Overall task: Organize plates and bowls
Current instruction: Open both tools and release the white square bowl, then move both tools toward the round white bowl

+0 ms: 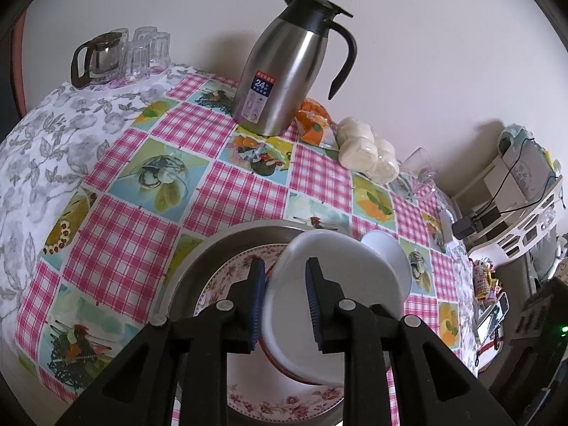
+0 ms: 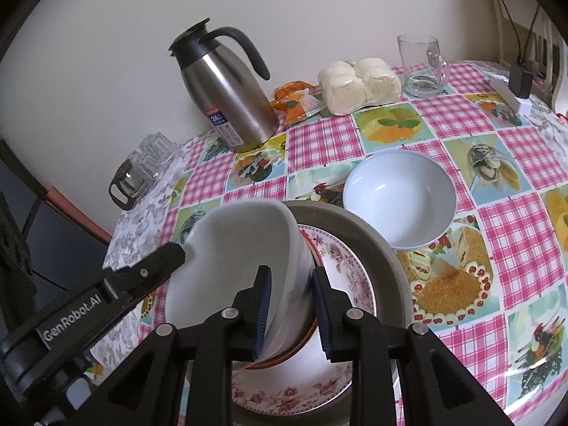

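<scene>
Your left gripper (image 1: 285,305) and right gripper (image 2: 291,310) each straddle the rim of the tilted white ceramic bowl (image 2: 245,248), w/ blue pads either side; can't tell if they're pinching it. The bowl sits on the floral-rimmed plate (image 2: 340,266) inside a grey metal dish (image 2: 387,248). Beyond your right gripper's tips, a second white bowl (image 2: 399,198) rests on the checked tablecloth (image 2: 514,227).
</scene>
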A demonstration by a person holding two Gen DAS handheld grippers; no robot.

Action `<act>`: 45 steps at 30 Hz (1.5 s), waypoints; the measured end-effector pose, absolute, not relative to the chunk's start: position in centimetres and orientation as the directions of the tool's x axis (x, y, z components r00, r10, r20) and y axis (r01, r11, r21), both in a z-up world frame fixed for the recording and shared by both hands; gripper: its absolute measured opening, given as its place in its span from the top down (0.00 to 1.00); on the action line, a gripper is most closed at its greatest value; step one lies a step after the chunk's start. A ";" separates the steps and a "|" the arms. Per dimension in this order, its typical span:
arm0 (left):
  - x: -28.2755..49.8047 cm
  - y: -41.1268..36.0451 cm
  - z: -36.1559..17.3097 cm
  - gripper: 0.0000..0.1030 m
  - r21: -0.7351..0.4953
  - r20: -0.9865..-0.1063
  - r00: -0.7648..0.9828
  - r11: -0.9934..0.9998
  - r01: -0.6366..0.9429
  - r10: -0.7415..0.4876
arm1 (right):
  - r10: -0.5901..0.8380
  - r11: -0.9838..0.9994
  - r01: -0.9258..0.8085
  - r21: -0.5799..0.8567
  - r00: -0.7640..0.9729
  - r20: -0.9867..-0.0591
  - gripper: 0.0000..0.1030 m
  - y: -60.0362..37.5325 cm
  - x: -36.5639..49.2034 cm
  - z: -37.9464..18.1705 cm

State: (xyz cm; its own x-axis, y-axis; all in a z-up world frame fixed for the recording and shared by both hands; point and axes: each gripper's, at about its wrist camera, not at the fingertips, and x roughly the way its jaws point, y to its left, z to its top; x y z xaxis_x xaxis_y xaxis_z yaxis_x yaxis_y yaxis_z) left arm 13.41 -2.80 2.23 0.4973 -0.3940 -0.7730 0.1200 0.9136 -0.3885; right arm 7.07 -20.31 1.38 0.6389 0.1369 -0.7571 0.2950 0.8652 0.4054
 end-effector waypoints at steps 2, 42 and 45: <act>13.5 -2.9 2.1 0.77 -0.387 -0.777 0.492 0.914 0.118 -0.393 | 0.125 0.862 0.303 0.405 0.648 -0.752 0.74 -20.8 6.8 1.7; 13.1 -0.5 3.0 0.01 -0.100 -0.823 0.567 0.993 -0.060 -0.049 | -0.047 0.904 0.359 0.233 0.625 -0.779 0.00 -22.9 5.6 3.1; 13.0 -0.3 3.0 0.00 -0.096 -0.816 0.577 0.993 -0.072 -0.037 | -0.052 0.905 0.359 0.229 0.626 -0.778 0.00 -23.0 5.5 3.1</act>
State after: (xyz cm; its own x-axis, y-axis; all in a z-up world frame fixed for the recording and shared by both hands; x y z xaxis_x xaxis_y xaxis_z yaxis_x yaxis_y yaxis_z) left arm 13.05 -0.32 2.98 0.5774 -0.0368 -0.8157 -0.0719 0.9928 -0.0956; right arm 5.53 -23.00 3.09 0.6262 -0.0518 -0.7779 0.3595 0.9046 0.2291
